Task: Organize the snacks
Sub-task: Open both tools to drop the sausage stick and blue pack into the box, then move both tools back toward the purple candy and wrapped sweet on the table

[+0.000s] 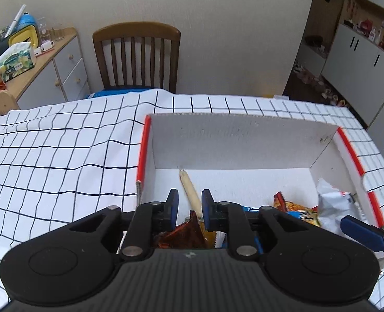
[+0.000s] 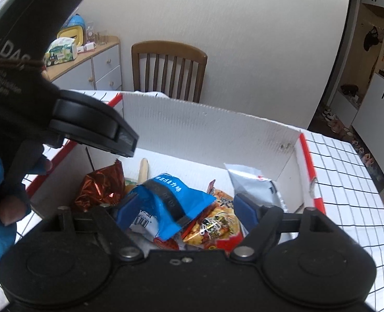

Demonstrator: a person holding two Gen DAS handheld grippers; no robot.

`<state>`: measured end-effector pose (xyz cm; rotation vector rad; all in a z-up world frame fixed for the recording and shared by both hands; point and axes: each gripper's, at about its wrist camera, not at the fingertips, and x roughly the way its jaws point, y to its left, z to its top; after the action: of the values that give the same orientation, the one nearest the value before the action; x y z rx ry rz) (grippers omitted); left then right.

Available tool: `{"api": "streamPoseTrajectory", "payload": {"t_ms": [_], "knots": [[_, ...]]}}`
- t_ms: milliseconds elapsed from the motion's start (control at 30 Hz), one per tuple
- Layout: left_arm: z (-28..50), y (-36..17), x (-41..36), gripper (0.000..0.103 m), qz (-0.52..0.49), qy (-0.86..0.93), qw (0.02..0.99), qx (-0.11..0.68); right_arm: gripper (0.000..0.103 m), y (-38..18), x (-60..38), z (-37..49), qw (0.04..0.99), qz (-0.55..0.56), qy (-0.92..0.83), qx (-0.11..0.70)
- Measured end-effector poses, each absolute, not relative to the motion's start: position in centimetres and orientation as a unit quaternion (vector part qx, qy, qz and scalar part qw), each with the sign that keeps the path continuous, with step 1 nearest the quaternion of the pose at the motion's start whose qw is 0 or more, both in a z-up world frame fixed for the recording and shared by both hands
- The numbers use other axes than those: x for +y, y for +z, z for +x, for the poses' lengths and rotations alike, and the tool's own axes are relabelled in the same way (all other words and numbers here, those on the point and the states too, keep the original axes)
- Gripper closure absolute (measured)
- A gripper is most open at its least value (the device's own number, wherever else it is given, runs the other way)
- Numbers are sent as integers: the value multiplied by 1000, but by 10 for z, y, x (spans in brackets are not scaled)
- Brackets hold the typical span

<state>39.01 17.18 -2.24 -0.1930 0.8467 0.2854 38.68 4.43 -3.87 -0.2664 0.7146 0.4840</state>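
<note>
My left tool (image 1: 190, 202): fingers narrowly apart, pinching nothing I can confirm; brown wrapper (image 1: 184, 231) and pale stick (image 1: 190, 189) lie in gap below. My right tool (image 2: 185, 208) spread wide over blue packet (image 2: 166, 197). Snacks all inside white box (image 1: 243, 140) on checked surface (image 1: 62, 156). Risk: tools close together, may collide; slick foil could slip from pinch; thin box wall could shift if nudged.

Left gripper (image 1: 189, 209) fingers narrowly parted; right gripper (image 2: 185, 208) fingers spread wide.
</note>
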Motion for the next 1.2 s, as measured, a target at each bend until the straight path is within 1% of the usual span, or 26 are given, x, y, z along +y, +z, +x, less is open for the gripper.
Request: {"api": "streamPoseTrajectory", "payload": {"t_ms": [100,167,200,233,300,400,733,767,1000,1100,1200], "knots": [[378,-10,171,83,-101,136,902,398,21,-29,37,379,903,-122,233,339],[368,-1,170,73,-102,132,905,391,20,-22,31,373,906,-119,232,333],[363,3,168,62,-101,132,908,385,20,-19,28,370,907,-118,232,330],[357,8,166,43,-99,135,911,378,20,-15,25,366,909,-117,231,327],[344,18,162,28,-91,143,919,356,19,-6,18,357,912,-114,230,320],[329,30,156,28,-90,137,923,348,13,6,8,344,917,-104,232,308],[275,51,141,28,-105,132,930,326,6,34,-19,307,922,-86,246,287],[269,52,140,28,-106,130,931,325,1,35,-22,303,922,-84,248,285],[234,53,122,28,-98,111,937,318,0,42,-43,277,924,-74,253,275],[220,48,117,16,-100,105,939,314,0,38,-53,267,923,-76,257,276],[211,42,111,16,-93,104,940,312,0,31,-61,260,923,-80,253,279]]}}
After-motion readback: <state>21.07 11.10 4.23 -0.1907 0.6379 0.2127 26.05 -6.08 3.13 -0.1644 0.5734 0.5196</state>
